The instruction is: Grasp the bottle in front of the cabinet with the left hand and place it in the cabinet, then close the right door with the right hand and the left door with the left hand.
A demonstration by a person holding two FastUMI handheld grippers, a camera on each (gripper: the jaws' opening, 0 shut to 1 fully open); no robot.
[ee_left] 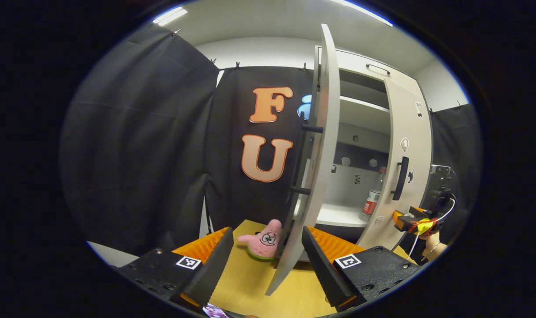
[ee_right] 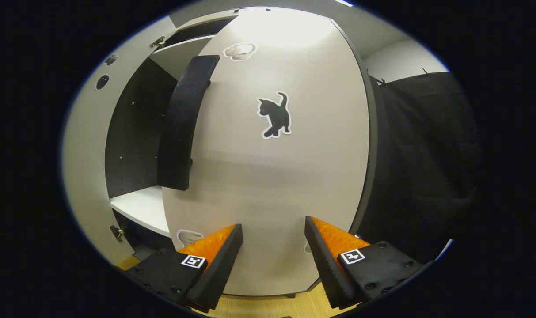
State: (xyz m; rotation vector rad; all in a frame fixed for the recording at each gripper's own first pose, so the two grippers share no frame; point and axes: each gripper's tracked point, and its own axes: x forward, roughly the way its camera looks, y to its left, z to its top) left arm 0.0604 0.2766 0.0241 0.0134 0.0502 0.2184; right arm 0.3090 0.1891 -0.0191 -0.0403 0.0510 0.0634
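Observation:
The clear bottle (ee_left: 373, 198) with a red label stands upright on the white shelf (ee_left: 338, 215) inside the cabinet. The left door (ee_left: 321, 145) is swung out edge-on toward me, and its lower edge hangs between the fingers of my open left gripper (ee_left: 267, 231). The right door (ee_left: 407, 145) with its black handle (ee_left: 400, 178) is partly swung in. A hand holds my right gripper (ee_left: 420, 223) by that door's lower outer face. In the right gripper view, my right gripper (ee_right: 273, 224) is open and close up against the right door (ee_right: 290, 176), below the cat sticker (ee_right: 274, 115).
A pink star plush toy (ee_left: 264, 240) lies on the wooden table (ee_left: 245, 282) just left of the left door's foot. The right door's black handle (ee_right: 181, 128) sits up and left of my right fingers. The left door (ee_right: 84, 176) and shelf (ee_right: 139, 207) show beyond.

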